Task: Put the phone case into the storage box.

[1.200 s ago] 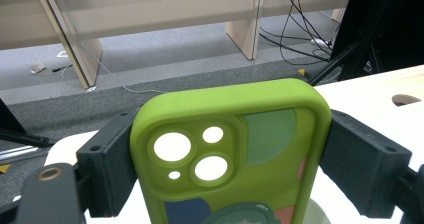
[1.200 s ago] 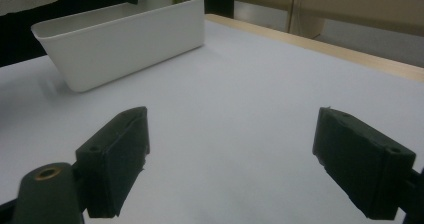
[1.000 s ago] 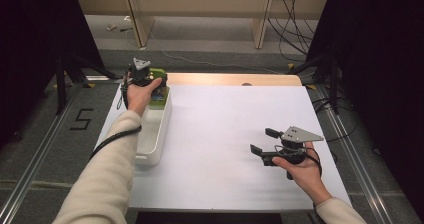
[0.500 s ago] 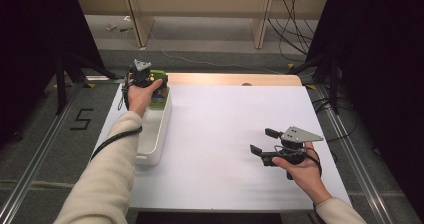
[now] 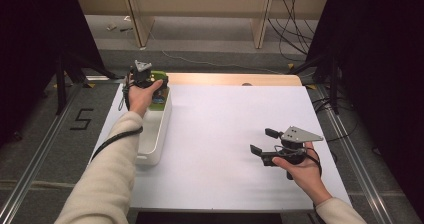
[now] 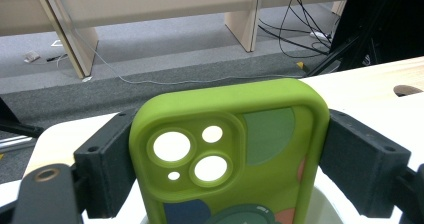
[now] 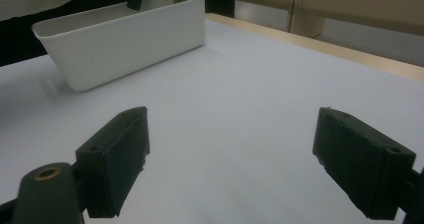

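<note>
Over at the far left corner of the white table (image 5: 220, 129), the left gripper (image 6: 227, 169) has its two black jaws clamped on the side edges of a lime-green rubbery phone case (image 6: 230, 154) with round camera cut-outs and coloured blobs printed on its back. The case stands upright between the pads, its lower end dipping into the far end of the long white plastic bin (image 5: 156, 134) that runs along the table's left edge. From above, the left hand (image 5: 141, 95) sits right over that end of the bin, with the green case (image 5: 159, 77) peeking out beside the gripper (image 5: 145, 76). Across the table, well apart from the bin, the right gripper (image 5: 265, 141) lies low near the front right, held level in the right hand (image 5: 300, 171), its jaws spread wide with nothing between them but bare white tabletop (image 7: 240, 99), and the bin (image 7: 125, 39) farther off.
</note>
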Available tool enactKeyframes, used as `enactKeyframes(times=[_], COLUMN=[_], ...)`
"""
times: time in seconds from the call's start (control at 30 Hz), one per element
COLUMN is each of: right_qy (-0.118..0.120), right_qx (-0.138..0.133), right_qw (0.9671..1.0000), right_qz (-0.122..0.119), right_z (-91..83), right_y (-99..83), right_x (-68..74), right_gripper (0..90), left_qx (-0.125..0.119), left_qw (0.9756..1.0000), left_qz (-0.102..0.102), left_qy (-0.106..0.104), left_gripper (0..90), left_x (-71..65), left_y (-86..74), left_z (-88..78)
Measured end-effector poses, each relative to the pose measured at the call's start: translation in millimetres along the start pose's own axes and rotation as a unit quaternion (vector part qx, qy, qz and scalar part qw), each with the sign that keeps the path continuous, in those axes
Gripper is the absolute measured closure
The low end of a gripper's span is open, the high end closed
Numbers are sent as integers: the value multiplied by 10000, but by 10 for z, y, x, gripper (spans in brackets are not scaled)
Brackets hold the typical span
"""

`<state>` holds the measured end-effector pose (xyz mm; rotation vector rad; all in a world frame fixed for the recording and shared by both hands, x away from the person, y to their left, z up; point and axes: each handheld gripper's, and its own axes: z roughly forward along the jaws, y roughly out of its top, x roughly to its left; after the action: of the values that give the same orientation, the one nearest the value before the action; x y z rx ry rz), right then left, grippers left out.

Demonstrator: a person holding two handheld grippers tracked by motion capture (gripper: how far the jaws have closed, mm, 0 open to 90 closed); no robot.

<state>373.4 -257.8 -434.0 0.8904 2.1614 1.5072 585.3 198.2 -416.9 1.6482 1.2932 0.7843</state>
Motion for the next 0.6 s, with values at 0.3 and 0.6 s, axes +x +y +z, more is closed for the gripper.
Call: enactKeyframes(times=[0.3, 0.6], right_qy=[5, 8], right_qx=[1, 10], right_qw=[10000, 10000], right_qz=[2, -4], right_z=[-1, -1], right_y=[1, 0], right_x=[2, 1], right_gripper=[160, 160], left_qx=[21, 36], left_qw=[10000, 10000], left_qz=[-6, -2], left_qy=[-6, -13], left_gripper=[153, 153], left_x=[3, 3], left_y=[-13, -21], left_z=[11, 18])
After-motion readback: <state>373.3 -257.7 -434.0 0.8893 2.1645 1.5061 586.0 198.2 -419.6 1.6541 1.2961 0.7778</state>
